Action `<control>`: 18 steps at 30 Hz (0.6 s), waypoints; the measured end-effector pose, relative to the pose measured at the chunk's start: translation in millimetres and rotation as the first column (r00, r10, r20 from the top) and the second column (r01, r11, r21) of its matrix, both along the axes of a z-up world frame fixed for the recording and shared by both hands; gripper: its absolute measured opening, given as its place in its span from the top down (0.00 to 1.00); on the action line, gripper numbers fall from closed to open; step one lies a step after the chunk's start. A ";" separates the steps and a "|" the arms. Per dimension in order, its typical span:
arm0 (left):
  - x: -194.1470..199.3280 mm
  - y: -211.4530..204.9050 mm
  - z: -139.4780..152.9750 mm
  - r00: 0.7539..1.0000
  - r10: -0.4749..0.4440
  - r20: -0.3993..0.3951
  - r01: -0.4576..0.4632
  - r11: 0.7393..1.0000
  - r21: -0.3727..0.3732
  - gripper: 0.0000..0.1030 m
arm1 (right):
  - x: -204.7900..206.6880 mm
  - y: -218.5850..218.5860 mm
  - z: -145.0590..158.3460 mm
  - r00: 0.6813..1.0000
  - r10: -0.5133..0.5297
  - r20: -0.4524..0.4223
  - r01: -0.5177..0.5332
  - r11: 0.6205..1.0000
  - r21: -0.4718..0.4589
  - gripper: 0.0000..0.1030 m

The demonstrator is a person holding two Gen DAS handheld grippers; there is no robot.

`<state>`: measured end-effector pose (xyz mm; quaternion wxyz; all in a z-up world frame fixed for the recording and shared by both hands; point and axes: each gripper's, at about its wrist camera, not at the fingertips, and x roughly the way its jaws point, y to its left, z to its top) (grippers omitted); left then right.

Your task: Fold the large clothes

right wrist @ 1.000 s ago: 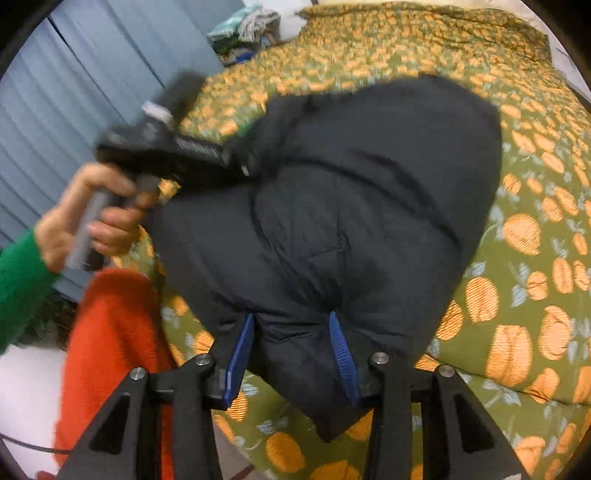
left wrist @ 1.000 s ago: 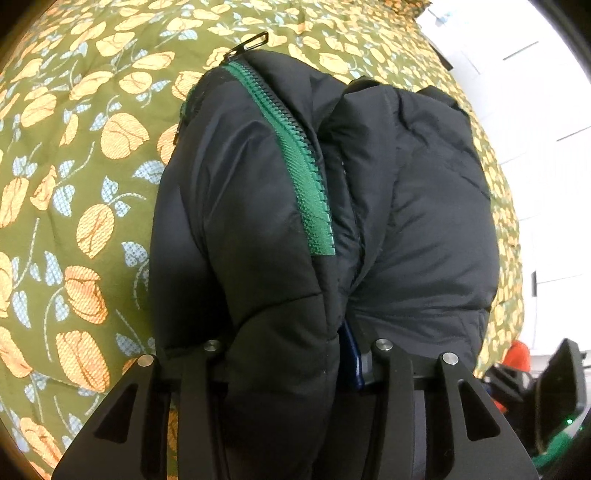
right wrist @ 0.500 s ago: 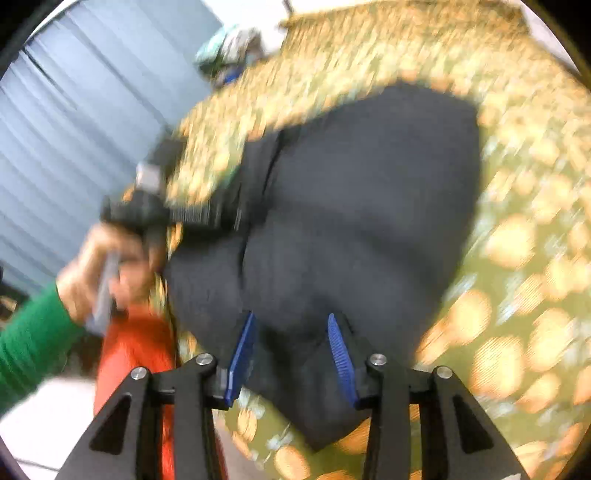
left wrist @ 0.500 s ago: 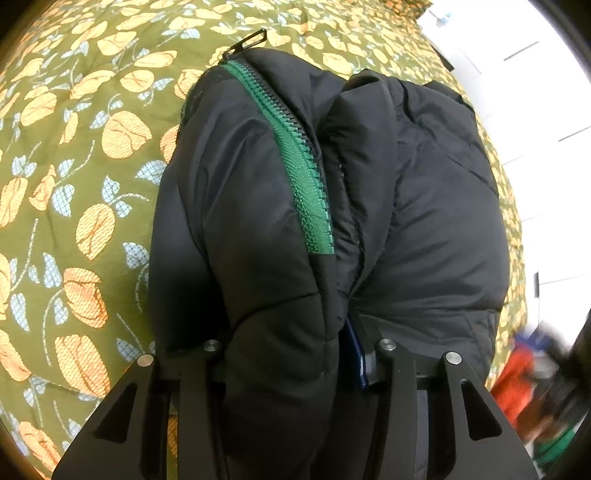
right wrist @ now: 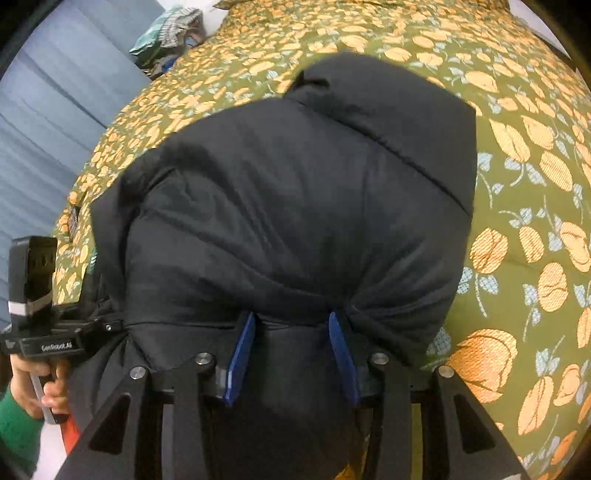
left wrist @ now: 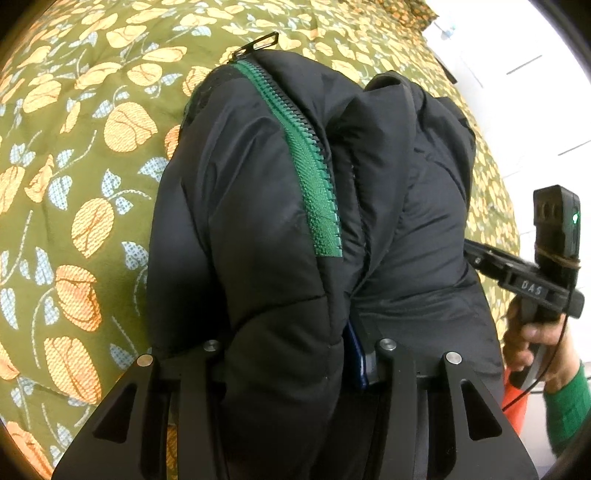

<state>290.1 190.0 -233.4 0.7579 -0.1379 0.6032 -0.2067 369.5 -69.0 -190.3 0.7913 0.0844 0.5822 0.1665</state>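
Black puffy quilted jacket point(left wrist: 280, 236), one garment only, lies bunched on a bed under an olive-green bedspread printed with orange flowers point(left wrist: 85, 177), and both grippers have hold of its near edge. The left gripper point(left wrist: 291, 365) has its jaws clamped on a thick padded fold of the jacket; only one blue pad edge shows there, on the right of the fold, the other being buried in fabric. The right gripper point(right wrist: 291, 350) has its jaws closed on another bunch of the same jacket, and here both blue pads point(right wrist: 240, 354) are visible, pressing into the cloth from either side.

Only the left wrist view shows the single green zipper tape point(left wrist: 314, 184) running up the fold, with its dark metal pull point(left wrist: 258, 42) sticking out at the top over the bedspread. It also shows the right gripper from the side at the right edge, held by a hand point(left wrist: 532, 339) in a green sleeve.

Only the right wrist view shows the jacket's smooth back panel with one stitched seam, the blue-grey ribbed wall point(right wrist: 55, 122), one heap of striped cloth point(right wrist: 166, 33) at the far end of the bed, and the other hand point(right wrist: 37, 384) gripping the left gripper's handle.
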 end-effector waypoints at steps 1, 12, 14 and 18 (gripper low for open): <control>-0.6 0.9 0.6 1.000 -0.002 0.000 0.002 1.000 -0.002 0.56 | 2.7 0.8 2.1 1.000 0.005 -0.014 -0.005 1.000 -0.004 0.59; -7.4 8.2 -1.3 1.000 0.013 0.005 -0.013 1.000 -0.018 0.55 | 76.8 39.0 53.2 0.998 0.065 -0.010 -0.066 0.989 -0.135 0.58; -8.3 8.6 -1.6 1.000 0.026 0.006 -0.026 1.000 -0.016 0.55 | 92.2 48.1 23.9 0.993 0.101 -0.067 -0.111 0.979 -0.172 0.57; -4.7 11.3 -4.0 0.999 0.039 -0.004 -0.039 0.999 -0.035 0.55 | 104.9 56.2 6.2 0.994 0.088 -0.071 -0.101 0.973 -0.210 0.57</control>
